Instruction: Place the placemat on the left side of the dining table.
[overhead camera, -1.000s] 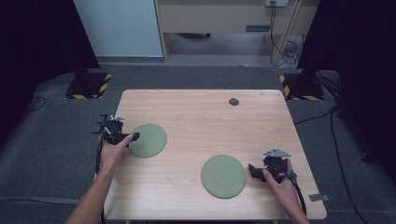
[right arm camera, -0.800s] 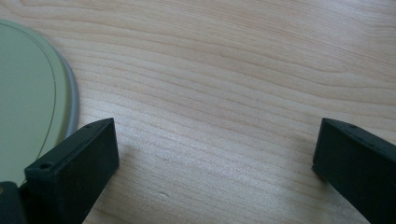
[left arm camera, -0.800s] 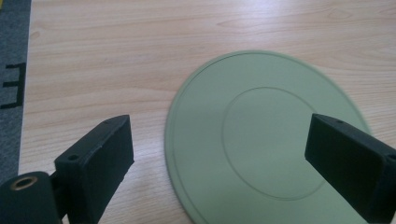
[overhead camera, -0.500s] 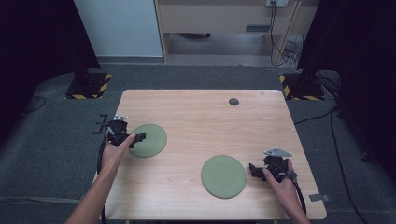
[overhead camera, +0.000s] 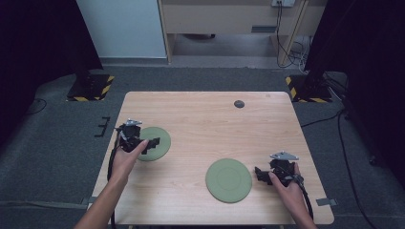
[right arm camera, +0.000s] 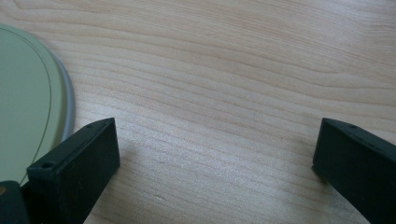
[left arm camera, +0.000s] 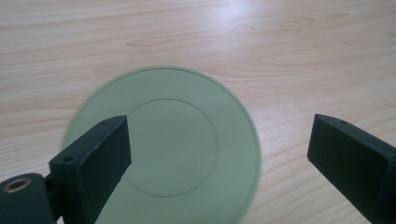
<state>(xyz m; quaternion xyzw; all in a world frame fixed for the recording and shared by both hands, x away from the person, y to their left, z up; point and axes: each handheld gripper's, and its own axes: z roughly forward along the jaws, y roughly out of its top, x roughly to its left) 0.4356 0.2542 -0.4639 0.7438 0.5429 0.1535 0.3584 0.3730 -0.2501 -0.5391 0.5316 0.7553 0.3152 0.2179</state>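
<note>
Left plate [overhead camera: 155, 142]: flat on table [overhead camera: 200, 124], left side, under left gripper [overhead camera: 152, 144].
Left gripper: released, jaws just opened wider, nothing held.
Right plate [overhead camera: 229, 180]: near front edge, beside right gripper [overhead camera: 261, 175].
Right gripper: released, empty.

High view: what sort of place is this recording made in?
Probably a lab or studio recording bay: a lone wooden table on grey carpet, black curtains on both sides, and hazard-striped stand bases with cables beyond it.
</note>
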